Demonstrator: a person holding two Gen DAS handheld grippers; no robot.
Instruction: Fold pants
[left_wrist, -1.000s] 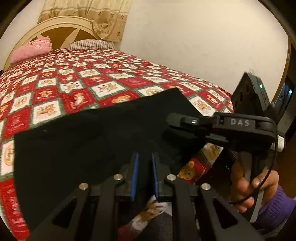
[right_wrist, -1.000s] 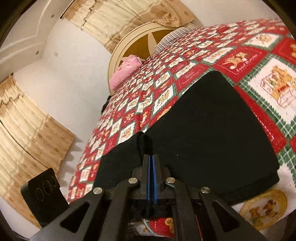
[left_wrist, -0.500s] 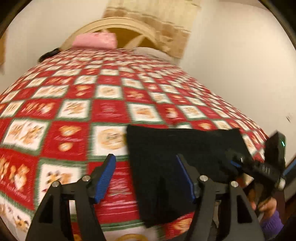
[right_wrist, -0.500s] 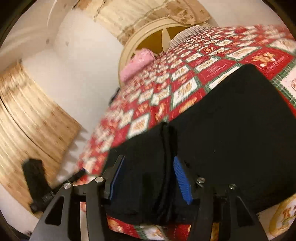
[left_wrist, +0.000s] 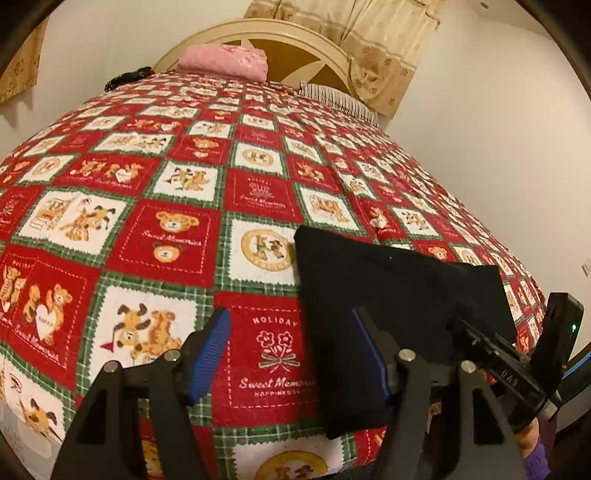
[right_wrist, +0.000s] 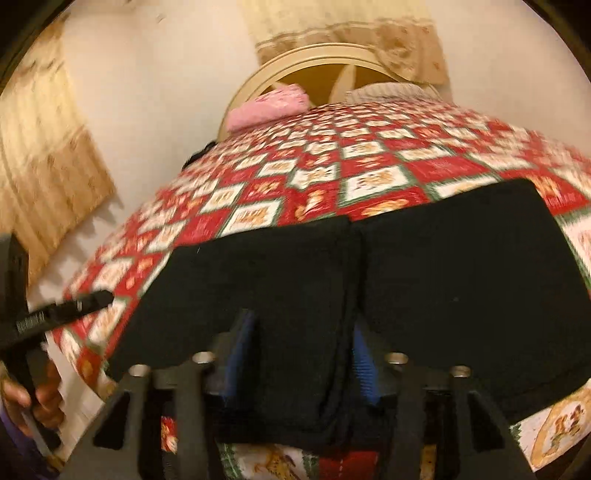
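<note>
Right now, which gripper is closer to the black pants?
Right. The right gripper straddles the pants' near edge; the left gripper stands open over the quilt beside them.

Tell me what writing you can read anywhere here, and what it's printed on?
"HOLIDAY", "Sweet Memories", "HAPPINESS…" (end unclear): red square of the bedspread between the left gripper fingers.
"Sweet Memories": red bear square.
"HOLIDAY", "Sweet Memories", faint: red square farther up.
White lettering on the right gripper body: inverted, unreadable.
Other squares: too small or blurred.

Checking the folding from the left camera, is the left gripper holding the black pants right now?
No, the left gripper stands open over the quilt, with the folded black pants lying flat beside it.
</note>
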